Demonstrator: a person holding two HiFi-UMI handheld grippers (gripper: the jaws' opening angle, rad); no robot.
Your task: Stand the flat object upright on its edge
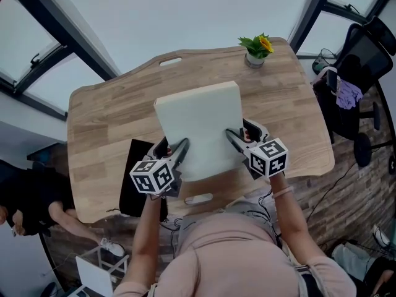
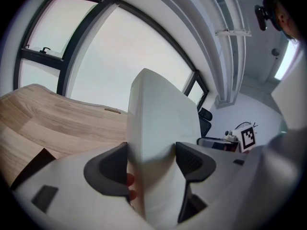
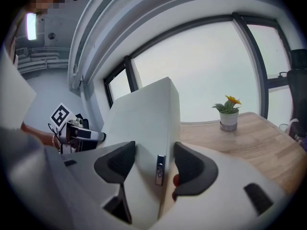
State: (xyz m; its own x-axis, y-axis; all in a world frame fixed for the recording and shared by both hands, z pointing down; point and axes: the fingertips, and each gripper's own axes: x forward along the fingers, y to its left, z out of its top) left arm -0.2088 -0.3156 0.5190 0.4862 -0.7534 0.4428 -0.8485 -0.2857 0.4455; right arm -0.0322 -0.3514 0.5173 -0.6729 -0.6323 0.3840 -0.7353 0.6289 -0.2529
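Note:
A thick white foam cushion [image 1: 199, 127] is held over the wooden table [image 1: 105, 122], tilted with its near edge raised. My left gripper [image 1: 175, 156] is shut on the cushion's near left corner, and in the left gripper view the cushion [image 2: 156, 128] fills the gap between the dark pads [image 2: 112, 169]. My right gripper [image 1: 238, 142] is shut on the near right corner. In the right gripper view the cushion [image 3: 146, 123] is pinched between its pads [image 3: 192, 169], with a zipper pull [image 3: 159, 169] showing on the cushion's side.
A small potted plant with a yellow flower [image 1: 257, 47] stands at the table's far edge, right of the cushion. A black flat thing [image 1: 133, 178] lies at the table's near left. A white oblong thing [image 1: 198, 198] lies at the near edge. An office chair [image 1: 356, 73] stands to the right.

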